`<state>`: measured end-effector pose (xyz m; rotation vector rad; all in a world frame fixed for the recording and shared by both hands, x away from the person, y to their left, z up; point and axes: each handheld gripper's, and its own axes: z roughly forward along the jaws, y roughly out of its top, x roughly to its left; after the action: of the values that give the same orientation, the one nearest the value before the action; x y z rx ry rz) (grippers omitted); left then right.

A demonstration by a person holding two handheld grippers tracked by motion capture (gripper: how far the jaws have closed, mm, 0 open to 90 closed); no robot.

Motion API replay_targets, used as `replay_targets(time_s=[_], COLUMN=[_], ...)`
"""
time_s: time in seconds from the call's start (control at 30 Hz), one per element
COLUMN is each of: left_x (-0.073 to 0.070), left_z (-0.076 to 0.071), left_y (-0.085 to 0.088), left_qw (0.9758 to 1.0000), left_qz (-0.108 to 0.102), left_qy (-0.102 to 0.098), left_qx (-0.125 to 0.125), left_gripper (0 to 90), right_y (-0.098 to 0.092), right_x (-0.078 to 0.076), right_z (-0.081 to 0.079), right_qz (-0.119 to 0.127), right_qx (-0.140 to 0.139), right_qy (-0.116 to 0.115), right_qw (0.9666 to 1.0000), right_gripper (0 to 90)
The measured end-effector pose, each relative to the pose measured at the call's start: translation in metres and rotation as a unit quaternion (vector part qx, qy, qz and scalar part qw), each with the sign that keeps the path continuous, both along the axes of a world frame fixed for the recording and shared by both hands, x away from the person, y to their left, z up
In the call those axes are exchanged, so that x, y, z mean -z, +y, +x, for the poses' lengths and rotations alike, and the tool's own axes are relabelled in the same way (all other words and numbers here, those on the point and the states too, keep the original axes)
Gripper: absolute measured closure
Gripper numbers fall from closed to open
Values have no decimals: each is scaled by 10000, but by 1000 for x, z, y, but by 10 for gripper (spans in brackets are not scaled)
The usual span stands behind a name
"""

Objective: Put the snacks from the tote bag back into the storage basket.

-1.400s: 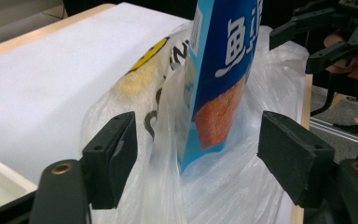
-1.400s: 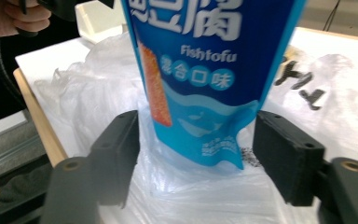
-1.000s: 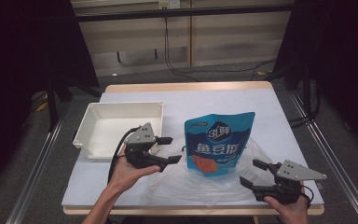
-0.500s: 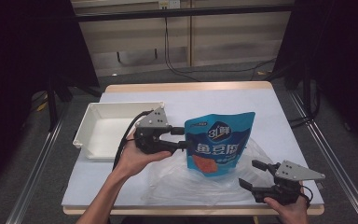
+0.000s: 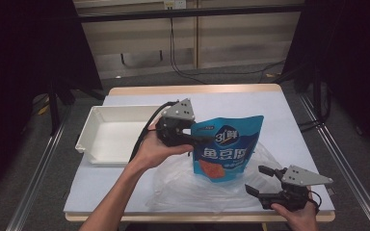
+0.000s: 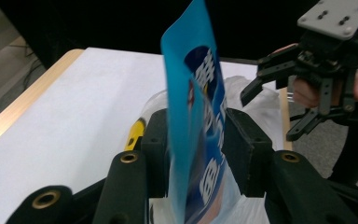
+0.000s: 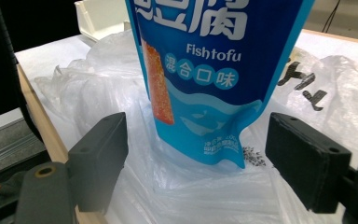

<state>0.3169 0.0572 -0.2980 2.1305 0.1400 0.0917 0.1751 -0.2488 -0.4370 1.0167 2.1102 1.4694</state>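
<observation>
While I hold the left gripper [image 5: 200, 139] at the desk's [image 5: 289, 120] middle, its jaws pinch the side edge of an upright blue snack pouch [image 5: 226, 149]. The pouch stands on a crumpled clear plastic bag [image 5: 183, 185]. My right gripper [image 5: 260, 180] hovers spread wide near the front right corner. A white tray [image 5: 111, 137] sits at the left edge.

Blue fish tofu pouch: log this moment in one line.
left tongs: around blue fish tofu pouch edge | right tongs: open, apart | pouch: upright on clear plastic bag | white tray: empty
</observation>
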Motion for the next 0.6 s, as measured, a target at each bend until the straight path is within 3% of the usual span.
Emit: replay_targets(time_s=[0.13, 0.27, 0.33, 0.47, 0.6], left_x=[3, 0, 1, 1, -1], left_z=[3, 10, 11, 13, 15], left_y=[-5, -7, -7, -8, -11], left_qw=[9999, 9992, 9997, 9990, 9980], left_qz=[103, 390, 254, 396, 583], left_qy=[61, 11, 59, 110, 110], left_qx=[-1, 57, 16, 164, 196], left_gripper=[656, 691, 769, 863, 810], right_y=[-1, -2, -1, 0, 0], right_x=[0, 0, 1, 2, 1], right_z=[0, 0, 1, 1, 1], right_qz=[25, 2, -2, -69, -69], right_qx=[24, 14, 5, 19, 33], right_qy=[-10, -9, 15, 45, 23], right_qw=[10000, 10000, 10000, 10000, 10000], right_gripper=[210, 211, 211, 220, 221])
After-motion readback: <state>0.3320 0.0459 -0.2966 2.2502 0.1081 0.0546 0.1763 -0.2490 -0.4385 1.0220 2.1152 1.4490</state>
